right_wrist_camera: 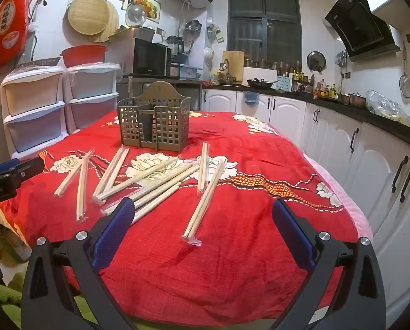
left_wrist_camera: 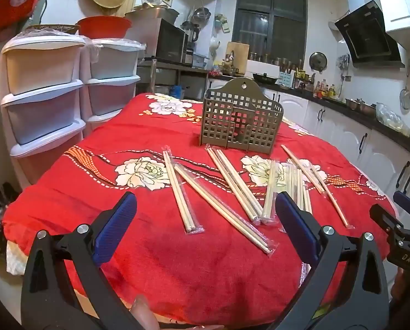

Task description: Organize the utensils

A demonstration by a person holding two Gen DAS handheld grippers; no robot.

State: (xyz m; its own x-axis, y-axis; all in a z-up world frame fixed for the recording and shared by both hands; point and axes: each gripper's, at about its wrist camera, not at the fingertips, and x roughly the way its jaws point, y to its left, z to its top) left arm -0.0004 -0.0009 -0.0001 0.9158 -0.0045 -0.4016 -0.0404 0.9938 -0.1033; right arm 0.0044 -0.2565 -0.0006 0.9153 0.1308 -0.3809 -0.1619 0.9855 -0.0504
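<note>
Red basin [right_wrist_camera: 83,54], microwave [right_wrist_camera: 150,57], drawers [right_wrist_camera: 33,107]

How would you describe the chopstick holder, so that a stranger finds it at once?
Look at the table with the red floral cloth. Behind the scattered wrapped chopsticks stands the holder. It is the only upright thing on the cloth: a grey-brown basket with square holes and a hanging tab on top.

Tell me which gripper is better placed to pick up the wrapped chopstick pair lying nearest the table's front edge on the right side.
Probably the right gripper: open and empty, with that chopstick pair between its fingers. For the left gripper, it lies far right.
</note>
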